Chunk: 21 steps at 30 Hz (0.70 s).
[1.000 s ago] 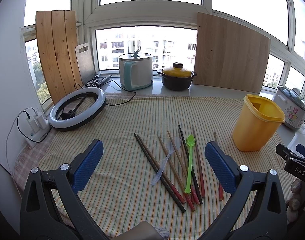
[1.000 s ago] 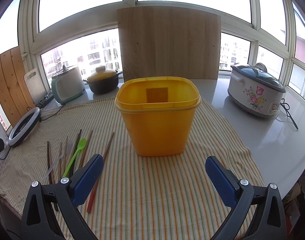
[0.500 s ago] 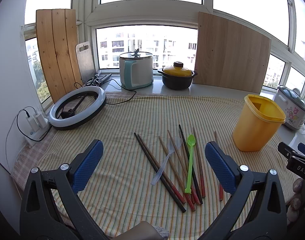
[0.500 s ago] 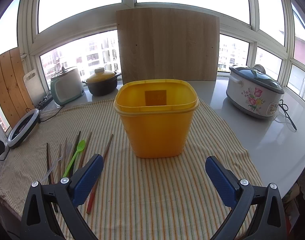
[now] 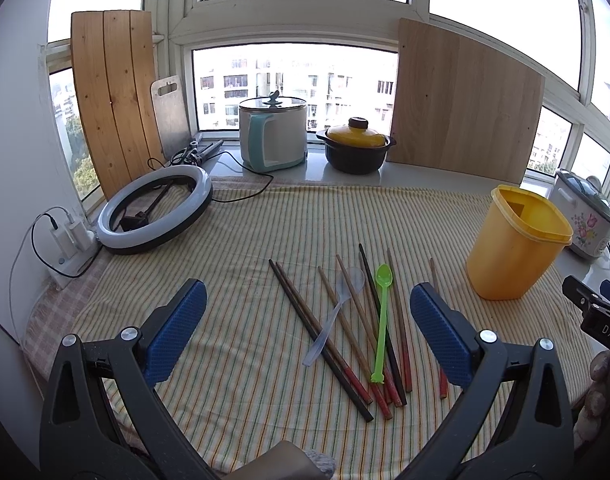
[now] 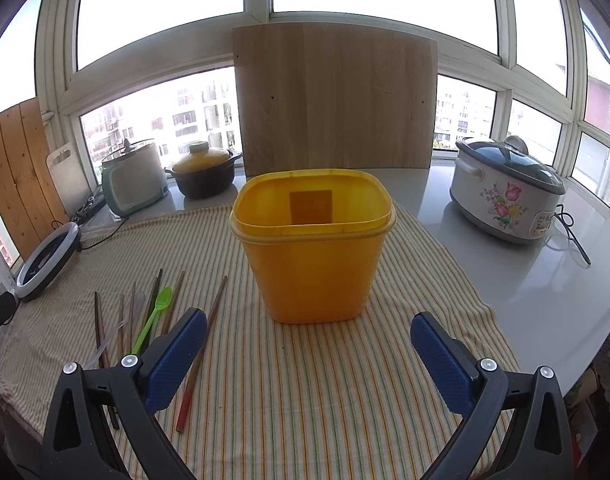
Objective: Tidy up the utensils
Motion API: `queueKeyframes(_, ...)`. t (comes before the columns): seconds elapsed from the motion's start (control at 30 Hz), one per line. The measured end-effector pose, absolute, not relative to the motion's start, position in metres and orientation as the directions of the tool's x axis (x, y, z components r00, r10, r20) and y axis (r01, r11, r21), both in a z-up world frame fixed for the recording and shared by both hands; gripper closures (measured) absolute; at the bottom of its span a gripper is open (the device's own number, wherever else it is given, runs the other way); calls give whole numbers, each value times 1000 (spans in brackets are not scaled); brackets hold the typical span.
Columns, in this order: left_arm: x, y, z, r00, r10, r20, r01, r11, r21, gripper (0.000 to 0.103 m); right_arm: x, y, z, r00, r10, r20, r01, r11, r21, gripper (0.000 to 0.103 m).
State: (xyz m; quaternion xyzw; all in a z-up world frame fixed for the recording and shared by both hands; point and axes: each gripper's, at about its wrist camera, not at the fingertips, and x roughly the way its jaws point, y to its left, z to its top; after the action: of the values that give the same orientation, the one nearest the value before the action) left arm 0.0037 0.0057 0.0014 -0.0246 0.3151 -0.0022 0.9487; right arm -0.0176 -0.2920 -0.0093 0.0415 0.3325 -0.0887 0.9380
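Several chopsticks (image 5: 347,330), a green spoon (image 5: 382,322) and a clear plastic spoon (image 5: 337,312) lie on the striped cloth (image 5: 245,240). My left gripper (image 5: 305,320) is open and empty, hovering just in front of them. An empty yellow container (image 6: 311,248) stands upright on the cloth; it also shows in the left wrist view (image 5: 513,248). My right gripper (image 6: 307,354) is open and empty, facing the container. The utensils show left of it in the right wrist view, with the green spoon (image 6: 151,316) and one separate chopstick (image 6: 201,354).
A ring light (image 5: 155,206) and charger (image 5: 67,240) lie at the left. A teal-handled cooker (image 5: 273,134), a yellow-lidded pot (image 5: 357,146) and wooden boards (image 5: 461,104) stand by the window. A floral slow cooker (image 6: 505,196) stands on the right counter.
Both grippers have drawn back and risen slightly; the utensils and container appear a little farther away. Nothing on the cloth has moved.
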Motion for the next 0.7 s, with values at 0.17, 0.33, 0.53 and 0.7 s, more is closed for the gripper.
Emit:
queueKeyframes(0.17, 5, 7, 3, 801, -26, -598, -4, 999, -48, 0, -18, -289, -4, 768, -130, -627, 187, 982, 25, 0)
queueKeyframes(0.33, 12, 9, -1, 777, -46, -628, 11, 998, -59, 0, -15, -287, 2, 771, -115, -626, 174, 984, 34, 0)
queueKeyframes(0.53, 20, 17, -7, 747, -70, -661, 18, 996, -85, 0, -8, -285, 5, 762, -37, -646, 135, 985, 103, 0)
queueKeyframes(0.7, 28, 25, -12, 725, -88, -683, 15, 994, -112, 0, -3, -277, 8, 761, -16, -648, 116, 987, 113, 0)
